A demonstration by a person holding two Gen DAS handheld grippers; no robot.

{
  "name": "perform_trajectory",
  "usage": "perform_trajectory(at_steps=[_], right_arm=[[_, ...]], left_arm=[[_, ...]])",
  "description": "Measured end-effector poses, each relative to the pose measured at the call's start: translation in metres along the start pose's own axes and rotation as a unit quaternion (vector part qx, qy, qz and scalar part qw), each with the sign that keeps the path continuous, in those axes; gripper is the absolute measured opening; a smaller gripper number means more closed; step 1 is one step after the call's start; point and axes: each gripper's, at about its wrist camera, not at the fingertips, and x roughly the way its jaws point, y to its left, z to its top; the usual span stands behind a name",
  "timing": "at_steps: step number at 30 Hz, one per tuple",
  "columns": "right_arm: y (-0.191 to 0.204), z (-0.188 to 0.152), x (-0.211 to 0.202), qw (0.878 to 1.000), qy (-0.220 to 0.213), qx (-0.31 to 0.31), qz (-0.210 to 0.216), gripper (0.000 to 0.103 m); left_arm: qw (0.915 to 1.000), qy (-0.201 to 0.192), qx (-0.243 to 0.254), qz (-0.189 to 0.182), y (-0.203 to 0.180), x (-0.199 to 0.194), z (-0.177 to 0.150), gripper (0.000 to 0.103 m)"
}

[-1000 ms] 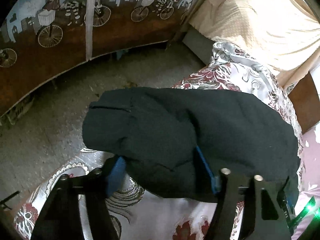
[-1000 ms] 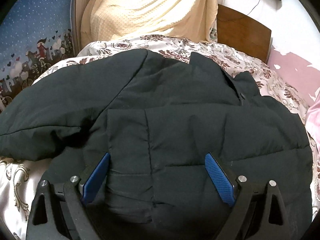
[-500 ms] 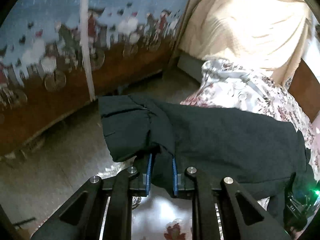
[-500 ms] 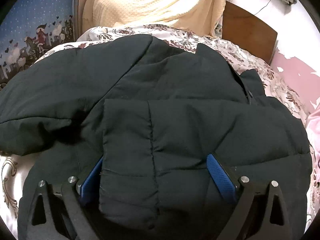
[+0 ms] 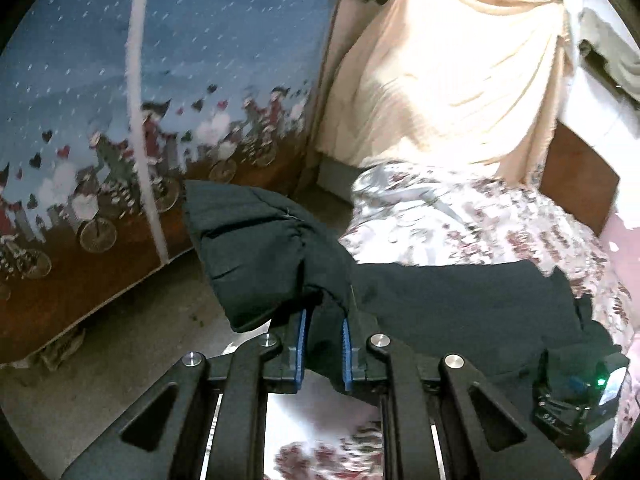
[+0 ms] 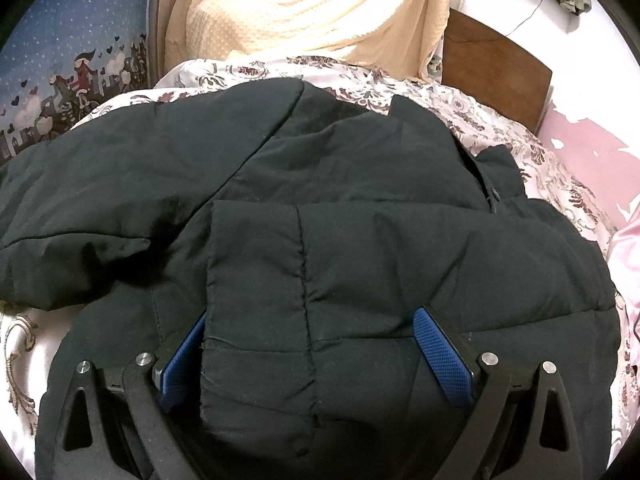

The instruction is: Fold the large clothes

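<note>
A large black padded jacket (image 6: 360,208) lies spread on a bed with a floral cover (image 6: 500,120). My left gripper (image 5: 322,330) is shut on a sleeve of the jacket (image 5: 260,248) and holds it lifted off the bed, the cuff end hanging past the fingers. The jacket body (image 5: 460,304) stretches to the right in the left wrist view. My right gripper (image 6: 312,336) is open, its blue pads either side of a folded-over panel of the jacket (image 6: 304,288), resting on it.
A cream blanket (image 6: 312,4) is draped over the headboard end. A brown wooden board (image 6: 496,68) stands at the back right. A wardrobe with a blue cartoon print (image 5: 120,120) stands left of the bed, with grey floor (image 5: 100,380) between. My right gripper's body (image 5: 576,396) shows low right.
My left gripper has closed on the sleeve and lifted it up off the bed. My right gripper has stayed open and moved slightly forward on the jacket.
</note>
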Motion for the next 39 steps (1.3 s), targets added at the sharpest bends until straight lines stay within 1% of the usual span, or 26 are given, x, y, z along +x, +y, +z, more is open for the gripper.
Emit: perform_trajectory(at_steps=[3, 7, 11, 15, 19, 22, 25, 27, 31, 34, 35, 36, 38, 39], right_arm=[[-0.002, 0.003, -0.018, 1.000, -0.022, -0.009, -0.004, 0.099], [-0.023, 0.006, -0.048, 0.999, -0.037, -0.001, 0.019, 0.099], [-0.052, 0.004, -0.074, 0.999, -0.047, 0.000, 0.027, 0.099], [-0.088, -0.006, -0.099, 0.998, -0.057, 0.005, 0.022, 0.099], [-0.124, -0.018, -0.116, 0.997, -0.066, 0.023, 0.013, 0.099], [-0.149, -0.029, -0.121, 0.997, -0.068, 0.040, 0.027, 0.099], [-0.169, -0.042, -0.116, 0.995, -0.055, 0.067, 0.043, 0.099], [-0.178, -0.049, -0.114, 0.995, -0.049, 0.079, 0.048, 0.099], [-0.200, -0.063, -0.114, 0.991, -0.046, 0.108, 0.057, 0.099], [-0.214, -0.071, -0.111, 0.989, -0.041, 0.128, 0.060, 0.099], [-0.217, -0.073, -0.109, 0.989, -0.039, 0.132, 0.059, 0.099], [-0.220, -0.076, -0.107, 0.988, -0.035, 0.138, 0.061, 0.099], [-0.224, -0.079, -0.103, 0.986, -0.029, 0.148, 0.065, 0.099], [-0.226, -0.082, -0.100, 0.985, -0.024, 0.158, 0.072, 0.099]], left_arm=[[0.9993, -0.015, 0.021, -0.026, -0.023, -0.013, 0.005, 0.010], [0.9955, -0.028, 0.060, -0.068, -0.070, -0.030, 0.006, 0.010], [0.9888, -0.032, 0.109, -0.097, -0.133, -0.041, 0.001, 0.010], [0.9825, -0.024, 0.145, -0.114, -0.193, -0.041, -0.012, 0.009], [0.9756, -0.015, 0.176, -0.130, -0.240, -0.035, -0.033, 0.009], [0.9704, -0.003, 0.195, -0.142, -0.268, -0.027, -0.052, 0.009], [0.9645, 0.005, 0.218, -0.148, -0.294, -0.019, -0.074, 0.009], [0.9605, 0.007, 0.234, -0.150, -0.305, -0.017, -0.088, 0.009], [0.9517, 0.021, 0.257, -0.167, -0.326, -0.010, -0.117, 0.009], [0.9437, 0.045, 0.274, -0.179, -0.343, 0.002, -0.142, 0.009], [0.9402, 0.058, 0.280, -0.185, -0.349, 0.009, -0.152, 0.009], [0.9368, 0.068, 0.285, -0.191, -0.354, 0.013, -0.160, 0.010], [0.9289, 0.087, 0.300, -0.200, -0.360, 0.023, -0.178, 0.020], [0.9242, 0.097, 0.303, -0.211, -0.362, 0.026, -0.185, 0.032]])
